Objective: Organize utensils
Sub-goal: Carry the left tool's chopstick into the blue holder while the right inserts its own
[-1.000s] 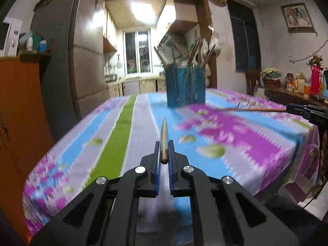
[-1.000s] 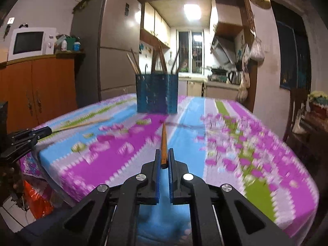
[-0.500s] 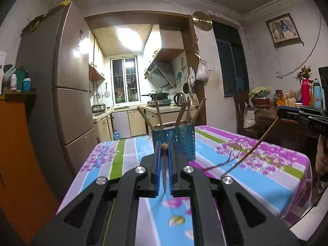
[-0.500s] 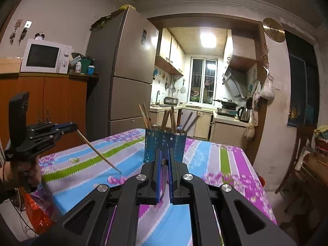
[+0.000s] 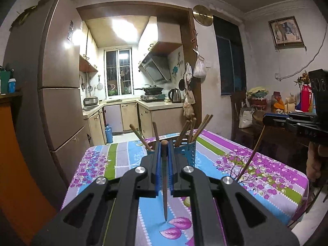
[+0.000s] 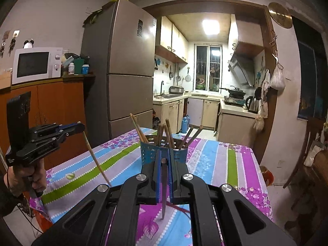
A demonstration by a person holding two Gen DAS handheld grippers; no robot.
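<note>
I've got the left hand-held gripper (image 5: pixel 164 153) at lower centre of its view, clenched on a wooden chopstick (image 5: pixel 164 184) near its thick end, the thin tip hanging down toward the tablecloth. Same on the other side: the right hand-held gripper (image 6: pixel 164 160) is clenched on a second chopstick (image 6: pixel 164 186), tip dangling low in the frame. In the left view that second stick shows at mid right, slanting down from the blue pads.

These sticks look light, stiff and smooth, so I judge they can pivot in the pads; a grip close to the thick end lets the tip swing, as it does here. A hold nearer the middle would steady them, I think.

Straight ahead, just above my fingers in both views, stands the blue perforated utensil holder (image 6: pixel 149 153), already bristling with chopsticks leaning outward. That's where I reckon these go.

The table (image 5: pixel 266 176) wears a striped floral cloth in purple, blue and green, soft and likely to bunch. Behind, a tall refrigerator (image 6: pixel 127 65) sits upper left of centre, a microwave (image 6: pixel 34 65) far left, and the lit kitchen fills the doorway.
</note>
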